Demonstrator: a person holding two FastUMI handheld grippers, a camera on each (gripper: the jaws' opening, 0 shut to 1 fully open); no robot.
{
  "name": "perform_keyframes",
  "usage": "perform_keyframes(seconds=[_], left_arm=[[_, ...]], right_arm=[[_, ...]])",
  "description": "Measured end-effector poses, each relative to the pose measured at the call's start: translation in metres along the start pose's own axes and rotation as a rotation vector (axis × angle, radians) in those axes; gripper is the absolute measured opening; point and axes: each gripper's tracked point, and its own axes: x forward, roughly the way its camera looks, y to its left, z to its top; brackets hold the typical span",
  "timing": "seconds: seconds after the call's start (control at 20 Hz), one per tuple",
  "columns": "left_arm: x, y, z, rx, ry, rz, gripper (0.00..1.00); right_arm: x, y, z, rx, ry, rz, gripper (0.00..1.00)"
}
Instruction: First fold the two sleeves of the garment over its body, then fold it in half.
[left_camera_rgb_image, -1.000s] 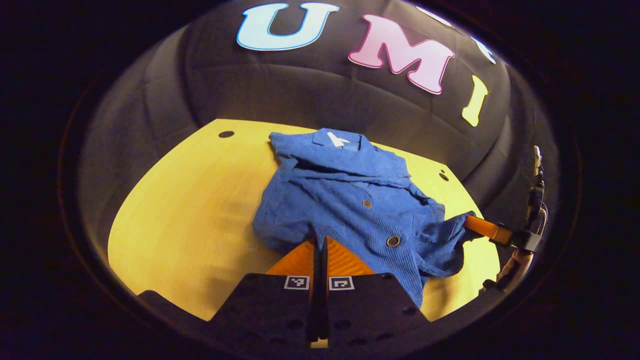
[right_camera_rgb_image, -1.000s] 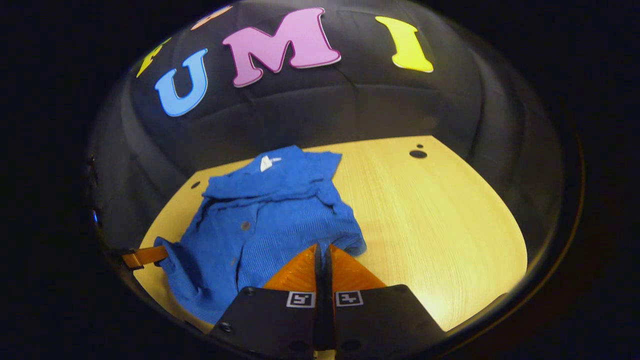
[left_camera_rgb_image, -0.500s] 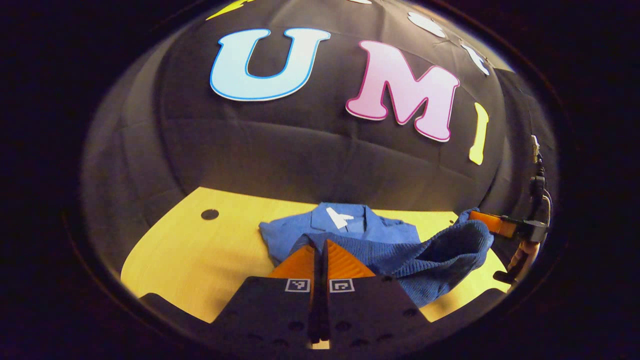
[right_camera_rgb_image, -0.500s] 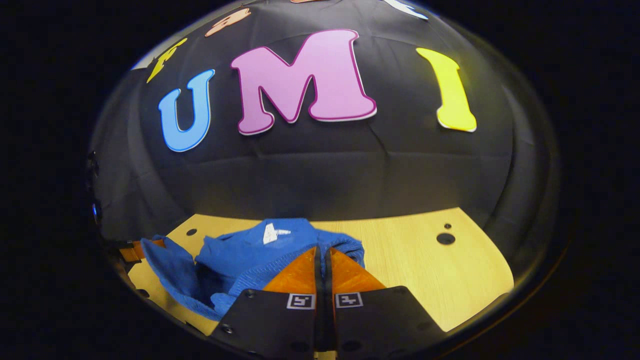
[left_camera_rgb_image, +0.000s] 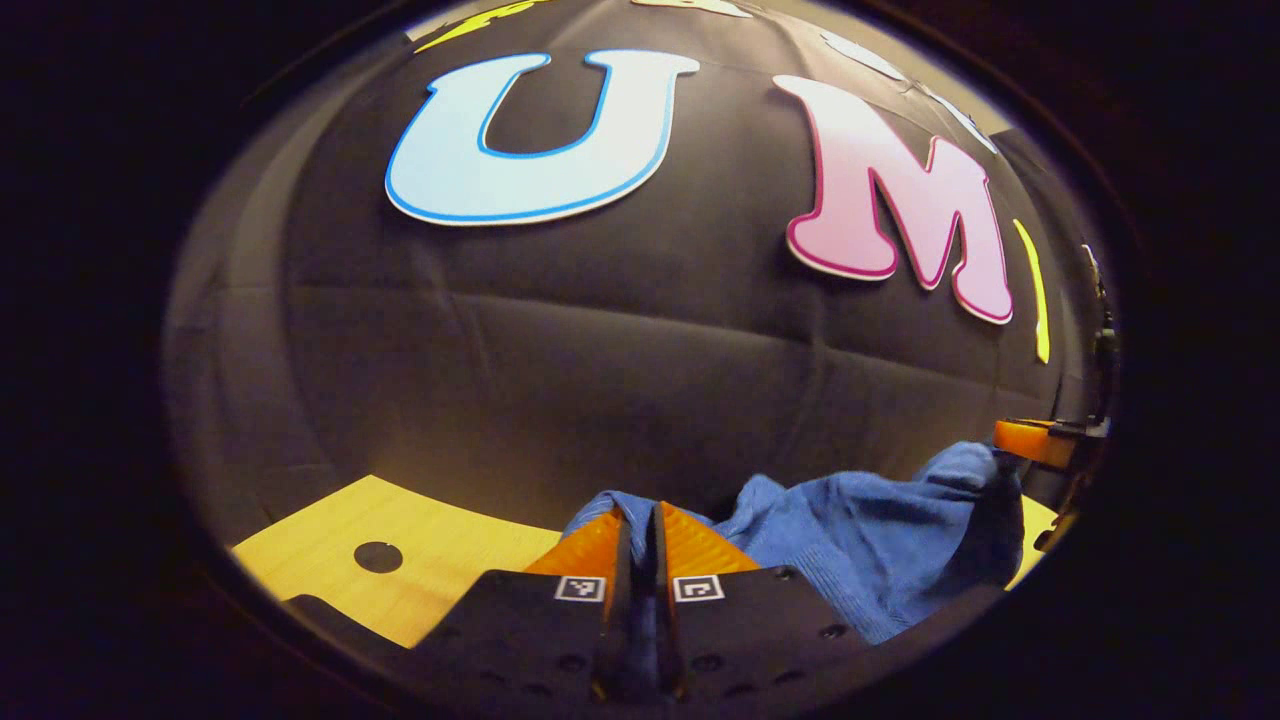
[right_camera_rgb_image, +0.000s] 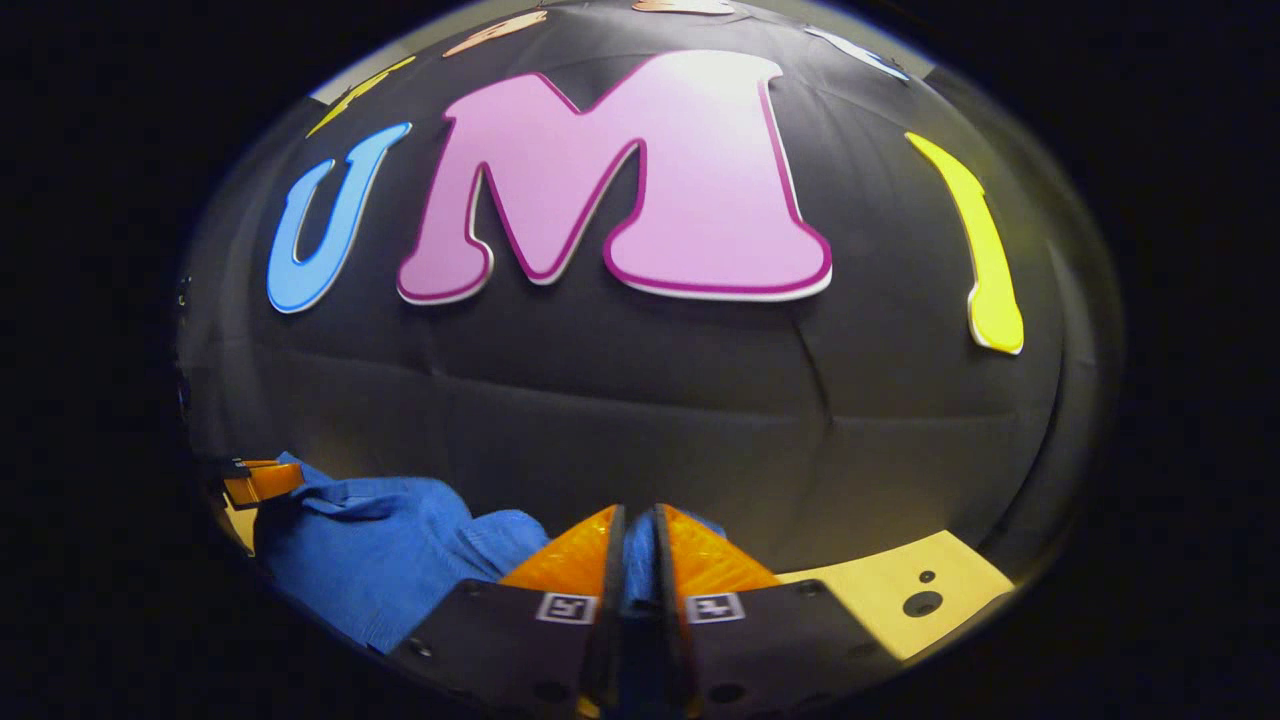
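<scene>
Left gripper (left_camera_rgb_image: 638, 520): my jaws stand almost fully together, with only a thin slit between them, and blue fabric shows in that slit. I am clamped on an edge of the garment (left_camera_rgb_image: 860, 550). In the left gripper view the blue cloth rises just past my fingertips and runs off to the right in a sagging band, lifted clear of the table (left_camera_rgb_image: 320, 545) along that stretch. At the far right end of the band, the right gripper's fingers reach the cloth near the rim of the view; contact there looks firm, though the detail is small.

Right gripper (right_camera_rgb_image: 638, 525): my jaws are likewise nearly together, and a strip of blue cloth is pinched in the narrow gap. In the right gripper view the garment (right_camera_rgb_image: 380, 560) extends from my fingertips to the left as a bunched, hanging fold, ending at the left gripper's fingers by the left rim.

Position: the garment hangs between the two grippers, held at both ends, close in front of the booth's black wall (right_camera_rgb_image: 640, 400). A corner of the pale wooden table (right_camera_rgb_image: 880, 600) with dark round holes shows below me on the right. Whether the lower part of the garment touches the table, I cannot tell. The sleeves cannot be made out in the bunched cloth.
</scene>
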Motion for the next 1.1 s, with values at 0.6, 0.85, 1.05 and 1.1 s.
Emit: perform_keyframes(seconds=[0.6,0.85,1.05,1.1], left_arm=[[-0.047,-0.027,0.014,0.002,-0.009,0.042,0.83],[-0.108,-0.041,0.041,0.015,-0.054,0.016,0.83],[-0.172,-0.048,0.074,-0.062,-0.108,-0.019,0.83],[-0.190,-0.047,0.082,-0.078,-0.122,-0.018,0.83]], right_arm=[[-0.028,-0.004,-0.003,-0.022,0.018,-0.030,0.95],[-0.086,0.007,0.032,-0.057,-0.029,-0.038,0.96],[-0.153,0.022,0.072,-0.058,-0.102,-0.044,0.95],[-0.170,0.025,0.082,-0.068,-0.122,-0.048,0.95]])
